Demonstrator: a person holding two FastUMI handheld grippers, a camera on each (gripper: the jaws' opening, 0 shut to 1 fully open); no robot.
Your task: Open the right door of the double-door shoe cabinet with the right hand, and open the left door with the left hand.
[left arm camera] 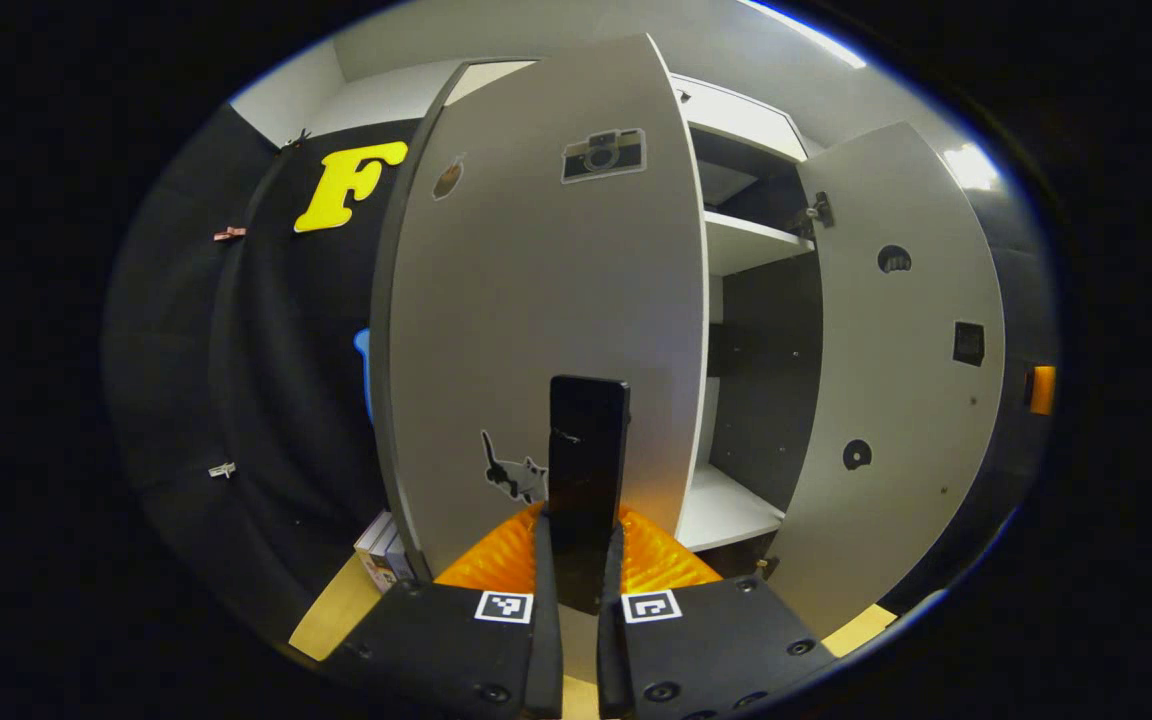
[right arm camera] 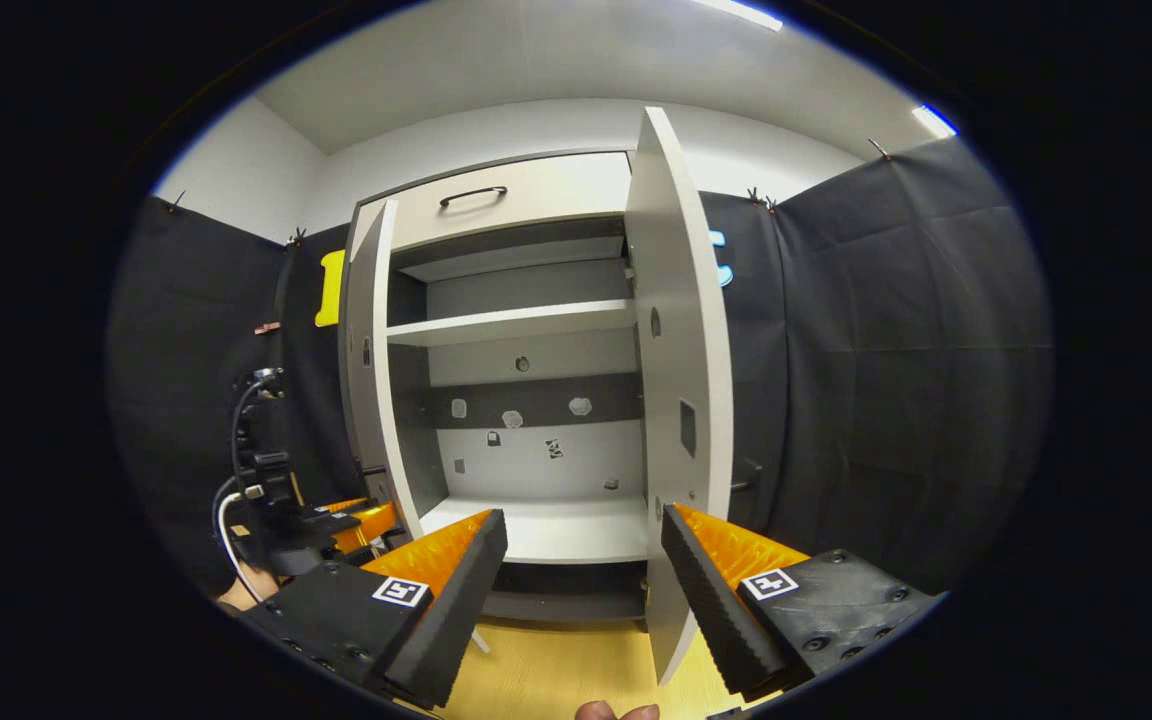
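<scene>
In the left gripper view the cabinet's left door (left arm camera: 536, 320), pale grey with a camera sticker and a cat sticker, stands swung out towards me. Its upright black handle (left arm camera: 588, 440) sits between the fingers of my left gripper (left arm camera: 581, 528), which is shut on it. The right door (left arm camera: 896, 380) hangs wide open beyond. In the right gripper view both doors, left (right arm camera: 371, 370) and right (right arm camera: 681, 380), stand open around the shelves. My right gripper (right arm camera: 584, 525) is open, holding nothing, just in front of the right door's edge. The left gripper (right arm camera: 351, 520) shows low at the left door.
Inside are a white shelf (right arm camera: 511, 322) and a white bottom board (right arm camera: 546, 530). A drawer front with a dark handle (right arm camera: 473, 195) tops the cabinet. Black cloth walls stand close on both sides. Small boxes (left arm camera: 381, 550) lie on the wooden floor (right arm camera: 556, 670) by the left door.
</scene>
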